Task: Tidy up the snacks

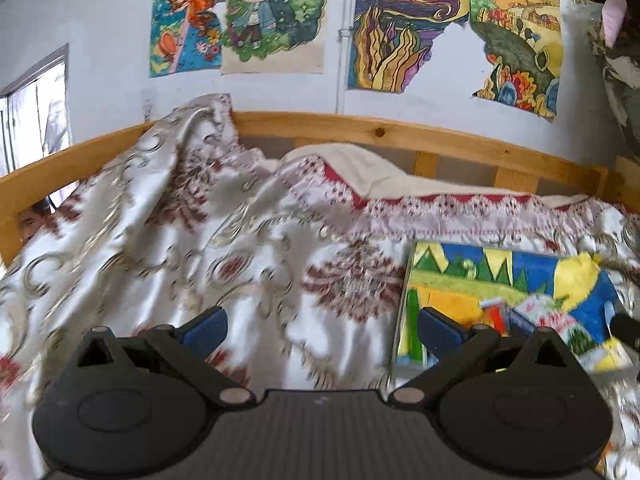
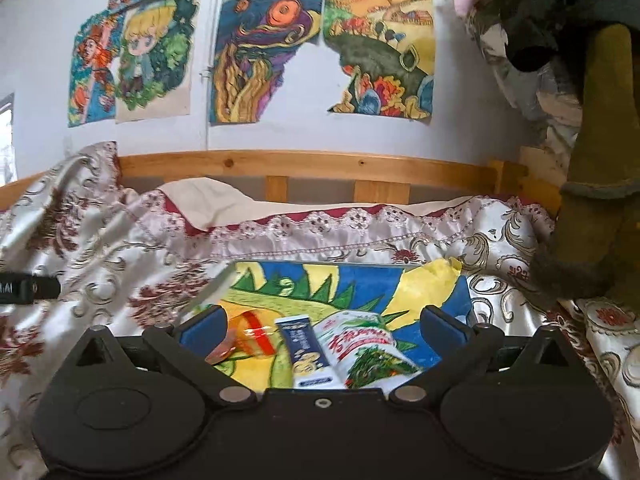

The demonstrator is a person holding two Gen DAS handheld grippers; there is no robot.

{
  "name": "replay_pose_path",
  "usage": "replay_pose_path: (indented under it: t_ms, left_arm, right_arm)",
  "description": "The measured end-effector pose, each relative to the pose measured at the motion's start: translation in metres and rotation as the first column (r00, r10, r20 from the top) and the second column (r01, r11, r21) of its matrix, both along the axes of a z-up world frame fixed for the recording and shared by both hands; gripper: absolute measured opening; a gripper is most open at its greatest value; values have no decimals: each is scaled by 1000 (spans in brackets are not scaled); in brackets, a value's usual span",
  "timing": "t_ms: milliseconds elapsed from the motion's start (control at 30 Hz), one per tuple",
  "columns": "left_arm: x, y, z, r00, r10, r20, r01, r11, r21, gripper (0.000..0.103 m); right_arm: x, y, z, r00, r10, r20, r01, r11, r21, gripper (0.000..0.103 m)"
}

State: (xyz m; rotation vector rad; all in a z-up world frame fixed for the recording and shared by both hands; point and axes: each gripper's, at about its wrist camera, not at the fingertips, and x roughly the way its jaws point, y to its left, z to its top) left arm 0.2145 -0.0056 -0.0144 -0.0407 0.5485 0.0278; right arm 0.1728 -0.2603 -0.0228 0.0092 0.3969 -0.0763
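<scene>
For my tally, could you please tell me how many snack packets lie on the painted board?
3: orange packet left, blue packet middle, white-green packet right, side by side on the painted board; the claw may hide more.

A pale wall (image 2: 280, 136) carries bright hand-coloured drawings (image 2: 256, 56) (one torn at its edge) above a wooden bed rail (image 2: 304, 166); a shiny patterned bedspread (image 1: 168, 248) lies rumpled, and daylight enters through a window (image 1: 36, 112) at left

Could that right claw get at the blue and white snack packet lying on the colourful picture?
Probably yes. The right claw stands open right above the blue and white snack packet, which lies on the painted picture between two other packets, with nothing covering it.
</scene>
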Motion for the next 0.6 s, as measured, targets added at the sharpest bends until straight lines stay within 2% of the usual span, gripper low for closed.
replay_pose_path:
  t_ms: [133, 333, 467, 600]
  left_arm:
    - [-37, 9, 5, 999, 18, -46, -17, 1000, 16, 103]
    - [-96, 30, 21, 988, 116, -105, -118, 993, -14, 103]
    - [-129, 40, 21, 979, 144, -141, -148, 989, -13, 103]
    - [-152, 40, 18, 976, 136, -171, -138, 990, 4, 103]
  right_arm:
    - [-37, 11, 4, 1000, 6, 24, -6, 1000, 3, 102]
    - [-84, 23, 3, 997, -49, -52, 52, 997, 62, 102]
    - [-117, 34, 6, 991, -68, -112, 81, 990, 112, 102]
    - [-151, 46, 7, 987, -86, -139, 99, 991, 92, 102]
